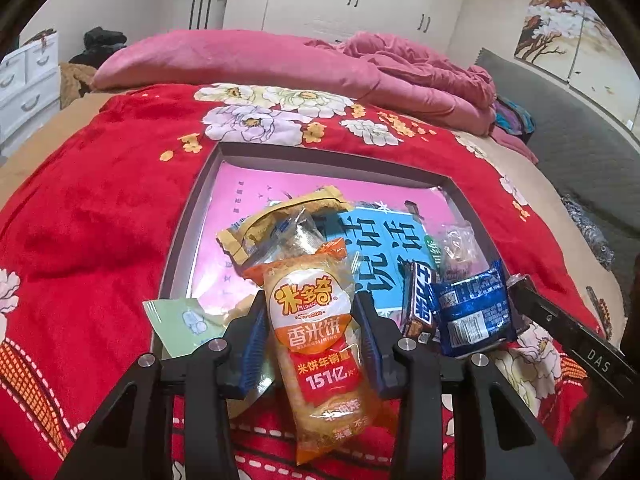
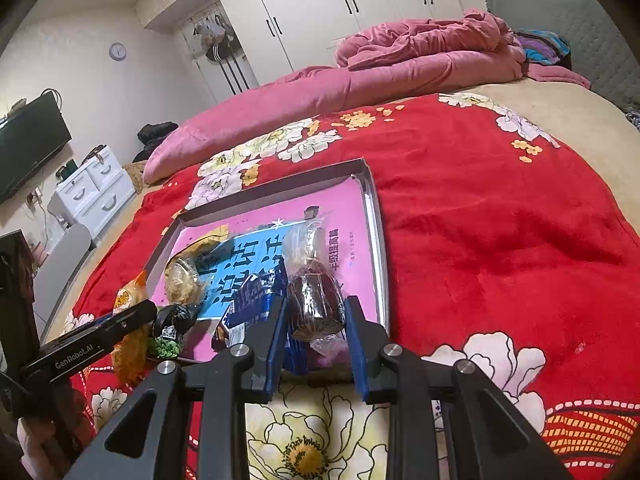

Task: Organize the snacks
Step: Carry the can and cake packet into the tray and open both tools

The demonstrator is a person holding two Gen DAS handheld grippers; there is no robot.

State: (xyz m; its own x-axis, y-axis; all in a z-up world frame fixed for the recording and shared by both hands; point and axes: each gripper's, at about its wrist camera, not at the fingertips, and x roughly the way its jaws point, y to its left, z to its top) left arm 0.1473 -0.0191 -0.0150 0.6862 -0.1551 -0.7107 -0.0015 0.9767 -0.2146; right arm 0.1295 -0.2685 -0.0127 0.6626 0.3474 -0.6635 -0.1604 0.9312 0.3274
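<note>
A grey tray (image 1: 188, 232) with a pink and blue liner lies on the red flowered blanket (image 1: 100, 208). Over its near edge, my left gripper (image 1: 310, 300) is shut on an orange rice cracker packet (image 1: 316, 344), its pads pressing both sides. In the tray lie a yellow-brown packet (image 1: 280, 216), a dark chocolate bar (image 1: 420, 308) and a blue packet (image 1: 472, 316). My right gripper (image 2: 318, 308) is shut on a dark brown cake in clear wrap (image 2: 314, 292) at the tray's (image 2: 376, 216) near right corner. A finger (image 2: 120, 324) of the left gripper shows in the right wrist view.
A pale green packet (image 1: 180, 324) lies at the tray's near left corner. A green pea packet (image 2: 168, 344) sits by its near edge. A pink quilt (image 1: 320, 60) is heaped at the far side of the bed. White drawers (image 2: 92, 192) and a television (image 2: 32, 144) stand to the left.
</note>
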